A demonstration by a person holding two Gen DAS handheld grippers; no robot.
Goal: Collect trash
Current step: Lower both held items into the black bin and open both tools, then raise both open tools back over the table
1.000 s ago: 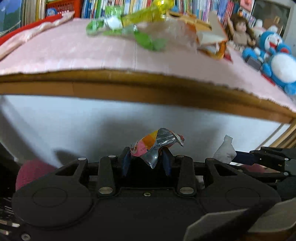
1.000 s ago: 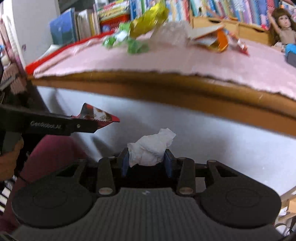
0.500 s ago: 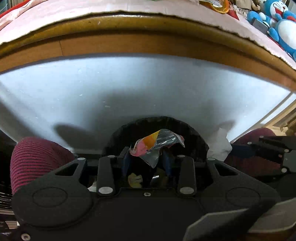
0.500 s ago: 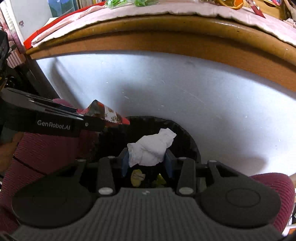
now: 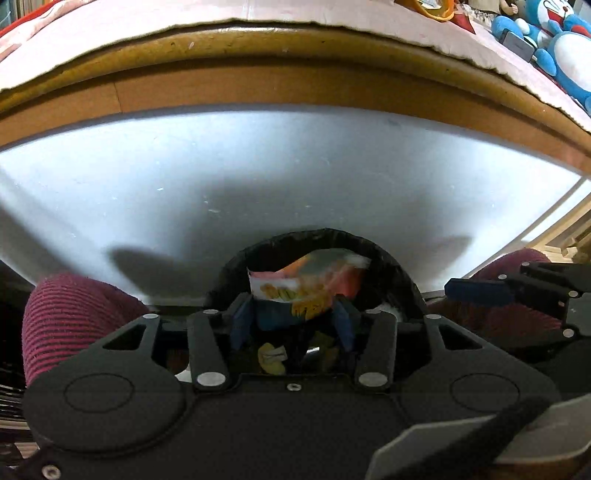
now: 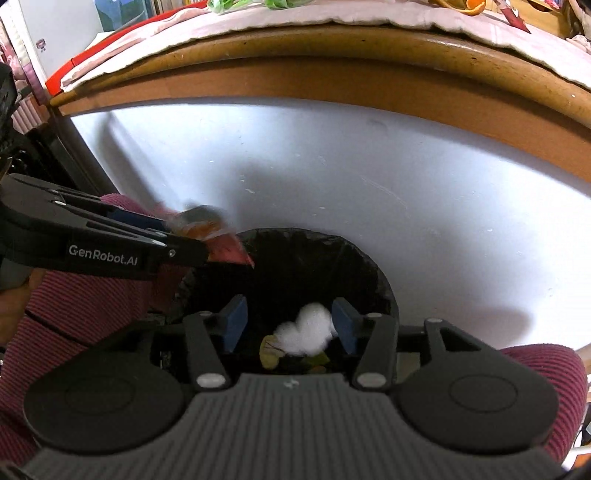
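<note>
Both grippers hang over the round bin lined with a black plastic bag [image 6: 373, 273], which stands between the person's knees in dark red ribbed trousers [image 5: 70, 314], below the edge of the wooden table [image 6: 332, 70].

The right gripper [image 6: 288, 325] has just been opening. Its blue pads [image 6: 232, 323] stand clear of the crumpled white tissue [image 6: 306, 330], which is blurred and seems to be dropping into the bin, above the yellowish scraps [image 6: 271, 350] already at the bottom.

The left gripper [image 5: 291, 317] has also just been opening, but less widely. The crinkled orange, pink and silver foil snack wrapper [image 5: 306, 284] is between its jaws and looks blurred, so it is probably slipping free. Whether the pads still touch it I cannot tell for certain (I read them as released).

The risks lie mostly with the wrapper. In the right wrist view it is at the near-left rim of the bin rather than over the middle. Foil this light and stiff could catch on a pad and hang there, or flutter sideways, strike the rim and land on the left knee or the floor. Lifting the left gripper away too soon might carry the wrapper out with it. The tissue looks safer, being well inside the opening.

More green and orange litter [image 6: 251, 3] lies at the far edge of the pink tablecloth [image 5: 258, 11].
</note>
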